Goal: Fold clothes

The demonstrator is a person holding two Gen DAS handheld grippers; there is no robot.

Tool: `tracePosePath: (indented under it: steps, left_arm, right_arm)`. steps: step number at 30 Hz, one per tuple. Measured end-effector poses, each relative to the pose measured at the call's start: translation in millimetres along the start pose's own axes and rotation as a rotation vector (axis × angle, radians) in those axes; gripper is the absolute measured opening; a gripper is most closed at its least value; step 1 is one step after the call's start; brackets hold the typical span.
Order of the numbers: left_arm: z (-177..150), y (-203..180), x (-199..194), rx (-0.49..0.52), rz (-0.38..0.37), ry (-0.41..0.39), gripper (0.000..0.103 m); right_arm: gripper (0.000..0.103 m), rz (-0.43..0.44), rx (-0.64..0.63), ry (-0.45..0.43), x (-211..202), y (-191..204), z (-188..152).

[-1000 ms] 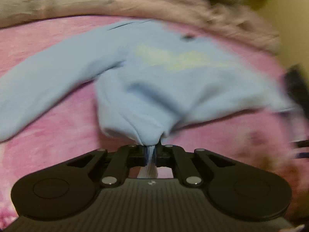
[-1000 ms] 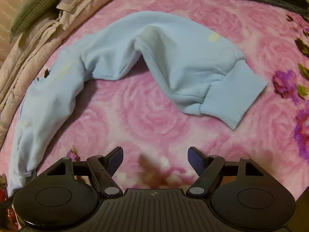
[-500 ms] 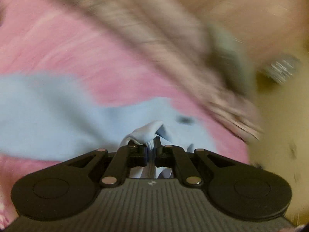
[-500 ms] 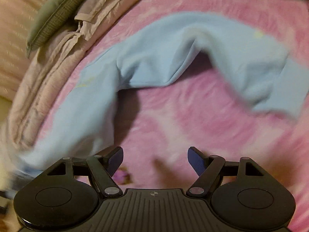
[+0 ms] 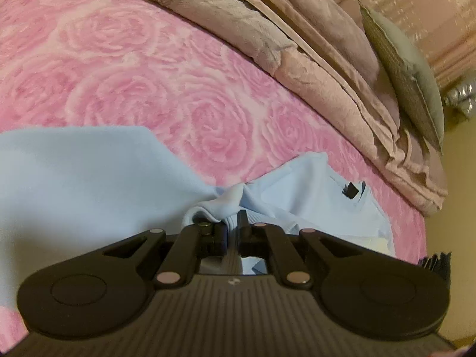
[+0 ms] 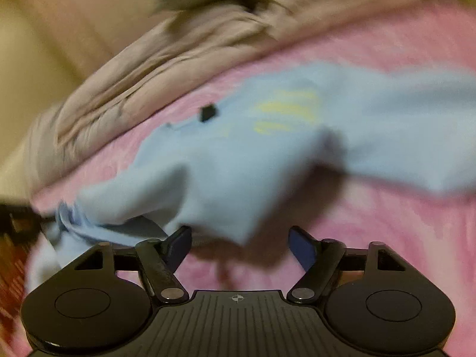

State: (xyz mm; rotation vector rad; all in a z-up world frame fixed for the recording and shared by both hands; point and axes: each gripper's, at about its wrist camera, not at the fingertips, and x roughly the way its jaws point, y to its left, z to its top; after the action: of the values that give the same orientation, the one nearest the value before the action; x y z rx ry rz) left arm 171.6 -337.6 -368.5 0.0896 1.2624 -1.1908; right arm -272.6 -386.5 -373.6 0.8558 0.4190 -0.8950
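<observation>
A light blue sweatshirt [image 5: 77,175] lies on a pink rose-patterned bedspread [image 5: 125,74]. My left gripper [image 5: 233,223] is shut on a bunched edge of the sweatshirt, low over the bed. A small black tag [image 5: 351,191] shows at its collar. In the blurred right wrist view the sweatshirt [image 6: 238,160] spreads across the bed with yellow print [image 6: 285,110] on its chest. My right gripper [image 6: 239,245] is open and empty, just before a hanging corner of the sweatshirt.
A rumpled beige-pink quilt [image 5: 297,47] lies along the far side of the bed, with a grey-green cushion [image 5: 407,68] on it. A yellowish wall [image 5: 455,202] stands to the right. The quilt also shows in the right wrist view [image 6: 154,68].
My left gripper has swung with the sweatshirt edge toward the quilt side and lowered. My right gripper has swept left toward the sweatshirt's body, still open.
</observation>
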Motion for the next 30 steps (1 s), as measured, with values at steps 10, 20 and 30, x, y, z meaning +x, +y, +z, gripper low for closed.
tracePosePath:
  steps: [10, 20, 30]
  left_arm:
    - [-15, -30, -58, 0.096, -0.186, 0.182, 0.003]
    - [-124, -19, -74, -0.016, -0.059, 0.381, 0.004]
    - [-178, 16, -75, -0.158, 0.023, 0.172, 0.032]
  right_arm:
    - [0.003, 0.237, 0.391, 0.088, -102, -34, 113]
    - [0.099, -0.085, 0.4, 0.098, -95, -78, 147]
    - [0.069, -0.049, 0.019, 0.232, -70, -116, 24]
